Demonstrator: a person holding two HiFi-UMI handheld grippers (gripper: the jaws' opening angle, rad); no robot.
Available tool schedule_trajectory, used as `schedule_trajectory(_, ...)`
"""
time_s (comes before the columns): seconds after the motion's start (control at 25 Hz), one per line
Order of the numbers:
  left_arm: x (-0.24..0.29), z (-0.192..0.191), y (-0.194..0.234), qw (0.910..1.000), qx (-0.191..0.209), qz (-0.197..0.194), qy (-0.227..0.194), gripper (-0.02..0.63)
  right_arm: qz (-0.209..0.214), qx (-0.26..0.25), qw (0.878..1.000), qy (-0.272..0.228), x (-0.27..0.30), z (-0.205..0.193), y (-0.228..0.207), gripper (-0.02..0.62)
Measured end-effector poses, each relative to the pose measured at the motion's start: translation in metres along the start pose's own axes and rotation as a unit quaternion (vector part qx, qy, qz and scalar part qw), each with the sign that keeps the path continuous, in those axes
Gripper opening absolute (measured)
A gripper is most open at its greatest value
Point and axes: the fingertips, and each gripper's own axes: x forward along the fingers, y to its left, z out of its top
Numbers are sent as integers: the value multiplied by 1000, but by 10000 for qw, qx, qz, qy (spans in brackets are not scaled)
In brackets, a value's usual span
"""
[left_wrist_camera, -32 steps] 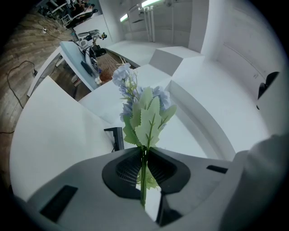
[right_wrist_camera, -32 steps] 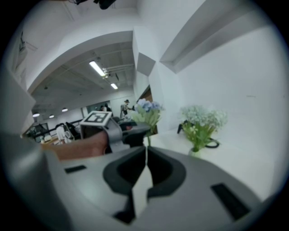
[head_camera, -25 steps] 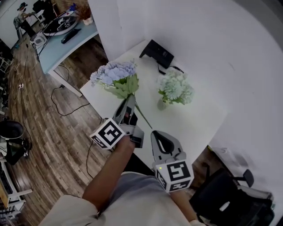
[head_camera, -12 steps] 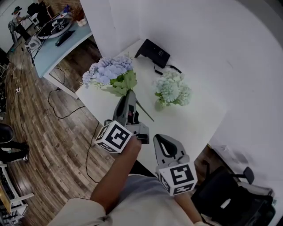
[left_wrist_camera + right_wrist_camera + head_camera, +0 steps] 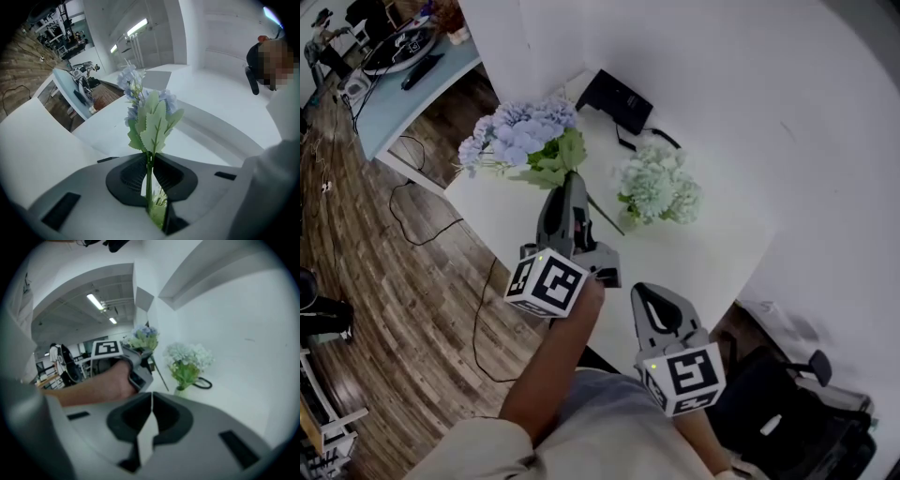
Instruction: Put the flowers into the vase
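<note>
My left gripper [image 5: 573, 180] is shut on the green stem of a lilac-blue flower sprig [image 5: 517, 134], held over the white table [image 5: 712, 258]. The stem's lower end [image 5: 607, 217] sticks out towards the vase. In the left gripper view the stem [image 5: 149, 180] runs between the closed jaws of that gripper [image 5: 150, 164], with leaves and blooms [image 5: 143, 101] above. A small vase [image 5: 180, 391] holds pale green-white flowers [image 5: 661, 186]; the blooms hide the vase in the head view. My right gripper [image 5: 648, 292] hangs near the table's front edge, shut [image 5: 151, 401] on nothing.
A black box [image 5: 614, 94] with a cable lies at the table's back corner by the white wall. A dark office chair [image 5: 797, 422] stands at the lower right. Wood floor with cables and a blue desk [image 5: 403, 70] lie to the left.
My left gripper has carried the lilac sprig a little further over the table and rolled, bringing the stem's lower end closer to the vase's flowers. The right gripper has shifted slightly.
</note>
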Motion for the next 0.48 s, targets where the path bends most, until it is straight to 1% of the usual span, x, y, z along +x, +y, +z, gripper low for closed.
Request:
schedule_trajectory(0.16,6,1,-2,9999,83,-7,-110,61,-25,31,10000,20,3,3,-7,25)
schedule_trajectory(0.32,23,-13,-3,9996,254,34,-106,61,15,94,10000,28,11,5,-25,25)
schedule_trajectory(0.48,25,-15,-7,9993,355,-31,-143,63,0,147,9999,61,12,3,-27,25)
